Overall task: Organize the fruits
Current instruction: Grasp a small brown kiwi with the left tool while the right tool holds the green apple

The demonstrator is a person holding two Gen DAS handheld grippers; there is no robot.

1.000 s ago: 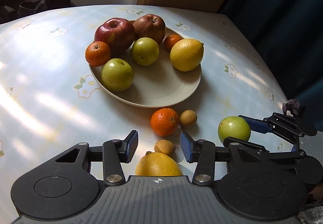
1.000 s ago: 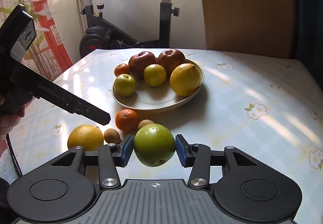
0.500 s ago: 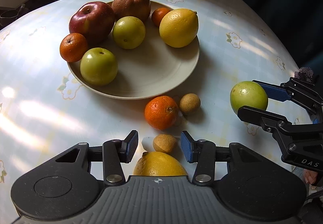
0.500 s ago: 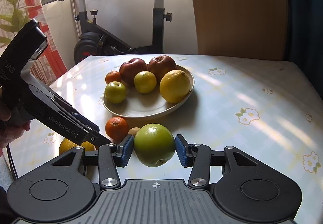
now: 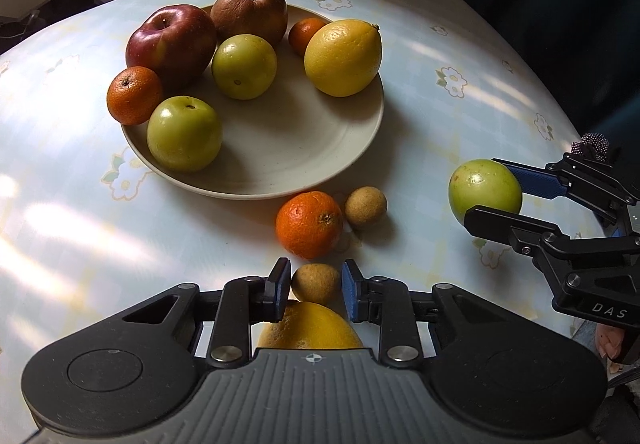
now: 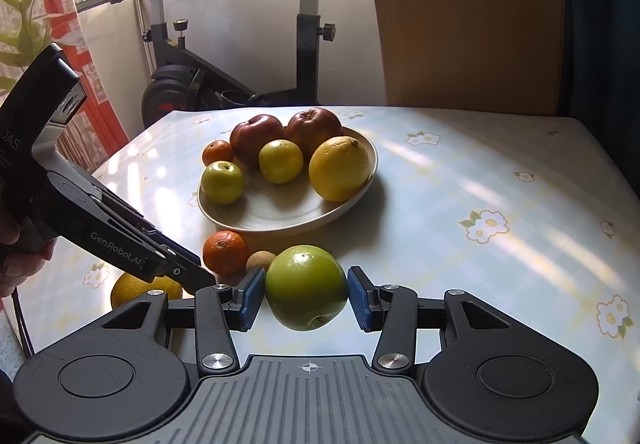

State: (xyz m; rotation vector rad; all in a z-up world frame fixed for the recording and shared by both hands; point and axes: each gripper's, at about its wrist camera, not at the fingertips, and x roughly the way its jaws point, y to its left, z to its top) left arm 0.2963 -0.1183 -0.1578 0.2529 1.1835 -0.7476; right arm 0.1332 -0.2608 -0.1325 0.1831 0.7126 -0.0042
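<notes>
Near half of plate (image 5: 280, 163) bare, room for you there. Tangerine (image 5: 309, 224) and small brown fruit (image 5: 365, 207) block near rim; table (image 6: 500, 171) right of plate open.

Pale flower-print tablecloth (image 5: 440, 115), beige plate (image 5: 280, 163), green apple (image 6: 306, 294)

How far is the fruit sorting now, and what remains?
Done: seven fruits sit on the plate. In hand: the right gripper holds a green apple; the left gripper is shut on a small brown fruit. Left on the table: an orange mandarin, another brown fruit and a yellow citrus.
</notes>
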